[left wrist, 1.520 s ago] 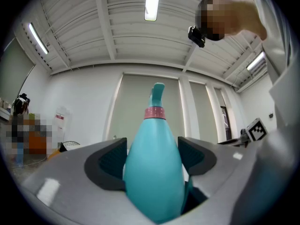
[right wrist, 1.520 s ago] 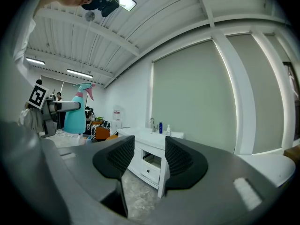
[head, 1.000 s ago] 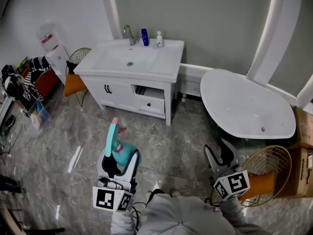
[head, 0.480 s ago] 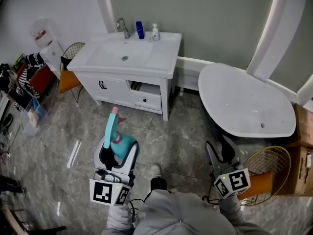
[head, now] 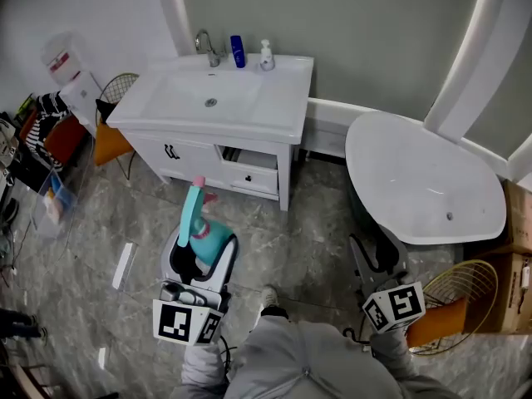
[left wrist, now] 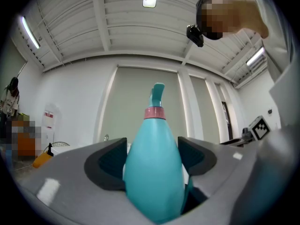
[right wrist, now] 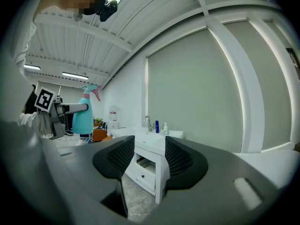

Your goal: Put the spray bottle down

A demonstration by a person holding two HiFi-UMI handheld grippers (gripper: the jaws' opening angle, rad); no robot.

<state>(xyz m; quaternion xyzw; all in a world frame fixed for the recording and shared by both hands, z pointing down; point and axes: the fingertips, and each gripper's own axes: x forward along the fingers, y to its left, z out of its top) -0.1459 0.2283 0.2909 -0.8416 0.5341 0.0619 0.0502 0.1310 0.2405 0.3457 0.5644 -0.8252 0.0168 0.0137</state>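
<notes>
A teal spray bottle [head: 199, 229] with a pink collar and trigger stands upright between the jaws of my left gripper [head: 202, 253], held above the marble floor in front of the white vanity [head: 258, 116]. In the left gripper view the bottle [left wrist: 153, 172] fills the gap and both pads press its body. It also shows at the far left of the right gripper view, where the spray bottle [right wrist: 84, 112] is gripped from the side. My right gripper [head: 376, 253] hovers at lower right, open, with nothing between its pads [right wrist: 185, 159].
The vanity carries a faucet [head: 204, 46], a blue bottle [head: 238, 51] and a soap dispenser [head: 266, 56]; one drawer stands ajar. A white bathtub [head: 424, 181] lies right, a wire basket [head: 455, 289] beside it. Clutter and a water dispenser [head: 68, 73] line the left wall.
The head view has shifted slightly against the vanity and tub. Both grippers keep the same pose, and the left one still holds the bottle upright.
</notes>
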